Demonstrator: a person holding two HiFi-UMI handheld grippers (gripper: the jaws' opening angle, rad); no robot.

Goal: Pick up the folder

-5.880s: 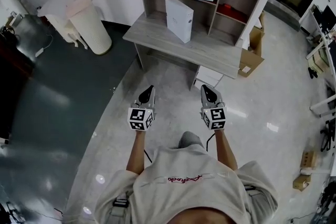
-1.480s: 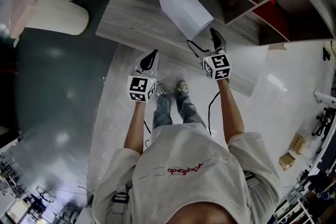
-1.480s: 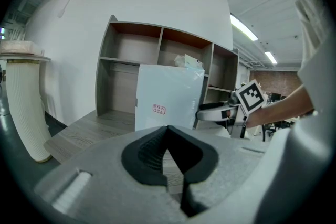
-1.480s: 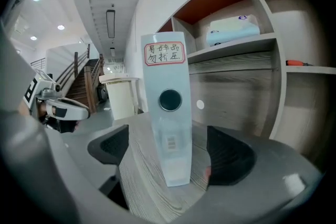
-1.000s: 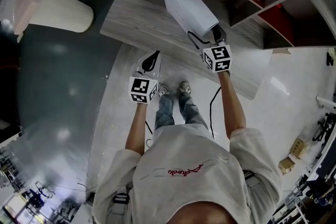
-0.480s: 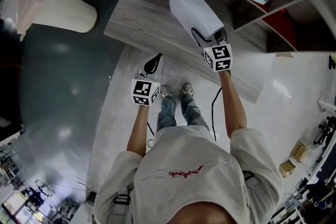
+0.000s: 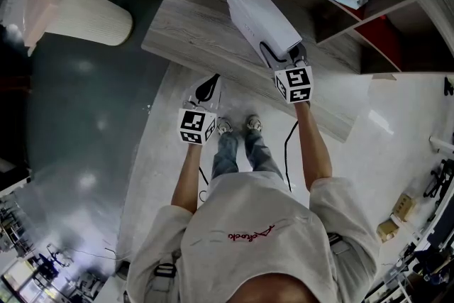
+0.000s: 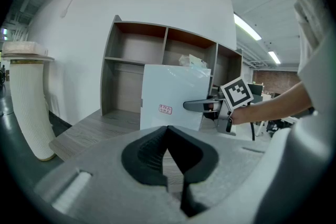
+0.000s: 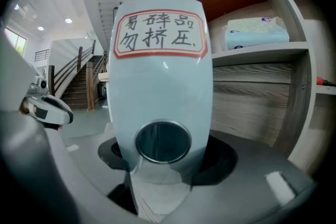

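1. Head view: the folder (image 7: 255, 7), a white box file, stands upright on the grey tabletop (image 7: 191, 32). The right tool (image 7: 284, 53) straddles its near spine end. The left tool (image 7: 206, 85) hangs off the tabletop edge, well apart from the folder.
2. Left gripper view: the left tool (image 8: 167, 149) is clenched on nothing. The folder (image 8: 170, 94) is ahead, with the right tool (image 8: 202, 106) at its edge.
3. Right gripper view: the right tool (image 9: 168, 160) has its jaws pressed on both faces of the folder (image 9: 163, 76), below the finger ring. The folder looks stiff, smooth and perhaps heavy, and its label warns against squeezing. A firm, low hold on the spine seems best.
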